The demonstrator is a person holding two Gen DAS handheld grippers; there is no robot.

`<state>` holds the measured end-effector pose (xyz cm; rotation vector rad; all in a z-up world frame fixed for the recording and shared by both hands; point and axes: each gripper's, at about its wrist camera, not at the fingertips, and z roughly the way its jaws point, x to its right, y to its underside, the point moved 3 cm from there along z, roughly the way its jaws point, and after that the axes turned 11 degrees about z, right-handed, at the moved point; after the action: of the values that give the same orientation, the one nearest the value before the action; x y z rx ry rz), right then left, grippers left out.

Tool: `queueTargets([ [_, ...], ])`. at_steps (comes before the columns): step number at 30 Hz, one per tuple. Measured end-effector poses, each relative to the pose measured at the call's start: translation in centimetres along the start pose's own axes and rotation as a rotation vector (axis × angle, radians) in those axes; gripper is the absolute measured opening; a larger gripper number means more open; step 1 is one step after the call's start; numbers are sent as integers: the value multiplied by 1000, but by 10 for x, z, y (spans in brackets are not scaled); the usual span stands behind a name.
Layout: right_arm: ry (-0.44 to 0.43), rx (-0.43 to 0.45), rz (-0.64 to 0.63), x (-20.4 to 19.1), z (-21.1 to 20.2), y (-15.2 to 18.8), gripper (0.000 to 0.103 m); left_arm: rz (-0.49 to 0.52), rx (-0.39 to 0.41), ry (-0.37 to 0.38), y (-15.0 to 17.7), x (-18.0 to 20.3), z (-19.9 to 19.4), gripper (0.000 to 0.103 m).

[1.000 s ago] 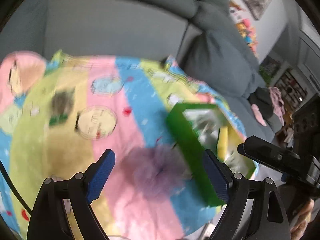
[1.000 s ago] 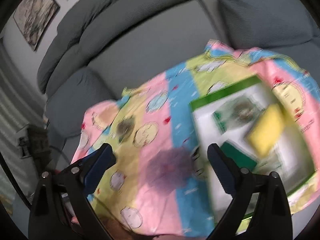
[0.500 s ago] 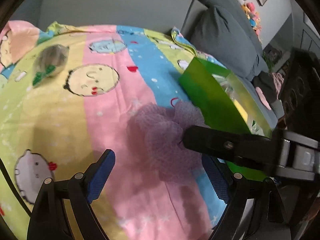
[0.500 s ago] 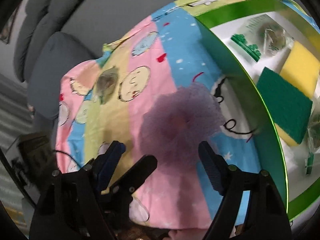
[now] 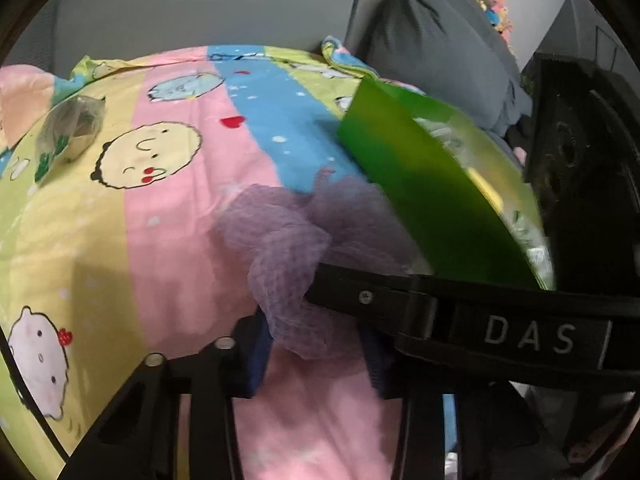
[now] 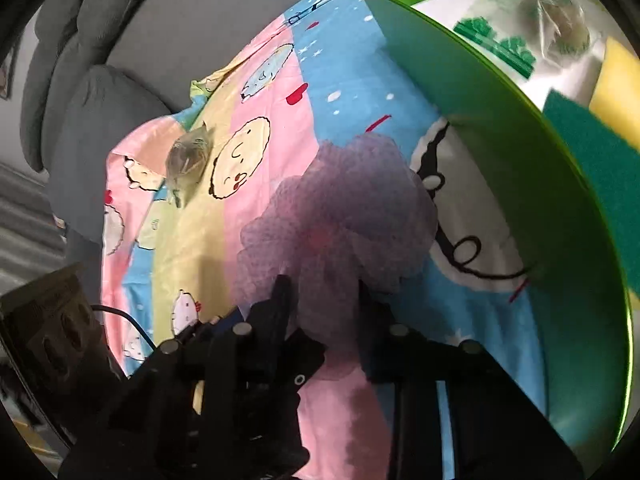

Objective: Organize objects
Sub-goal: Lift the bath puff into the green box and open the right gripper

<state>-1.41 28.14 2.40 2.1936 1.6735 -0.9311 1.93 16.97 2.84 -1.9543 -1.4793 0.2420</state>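
Observation:
A purple mesh bath puff (image 5: 296, 252) lies on the colourful cartoon blanket (image 5: 168, 240) beside a green box (image 5: 432, 200). My left gripper (image 5: 316, 356) is shut on the puff's near edge. My right gripper (image 6: 324, 320) is also shut on the puff (image 6: 344, 208), and its finger crosses the left wrist view from the right. The green box (image 6: 500, 140) holds a green and yellow sponge (image 6: 600, 136) and a clear wrapped packet (image 6: 552, 20). Another clear wrapped packet (image 5: 72, 128) lies on the blanket at the far left, also in the right wrist view (image 6: 188, 156).
The blanket covers a grey sofa with back cushions (image 5: 432, 40) behind it. A dark object with a cable (image 6: 52, 332) sits at the blanket's left edge in the right wrist view. Dark furniture (image 5: 580, 160) stands to the right of the box.
Both grippers came down onto the purple puff and closed on it from open. The right gripper's finger now crosses low in the left wrist view.

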Motion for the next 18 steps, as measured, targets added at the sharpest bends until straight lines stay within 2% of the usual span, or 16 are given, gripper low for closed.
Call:
queueTargets([
  [5, -39, 53, -58, -16, -32, 2, 29, 35, 84, -4, -17, 21, -29, 36],
  [11, -122, 159, -120, -32, -96, -1, 29, 94, 199, 16, -43, 54, -70, 36],
  [18, -151, 285, -128, -28, -153, -5, 29, 187, 252, 45, -72, 95, -83, 36],
])
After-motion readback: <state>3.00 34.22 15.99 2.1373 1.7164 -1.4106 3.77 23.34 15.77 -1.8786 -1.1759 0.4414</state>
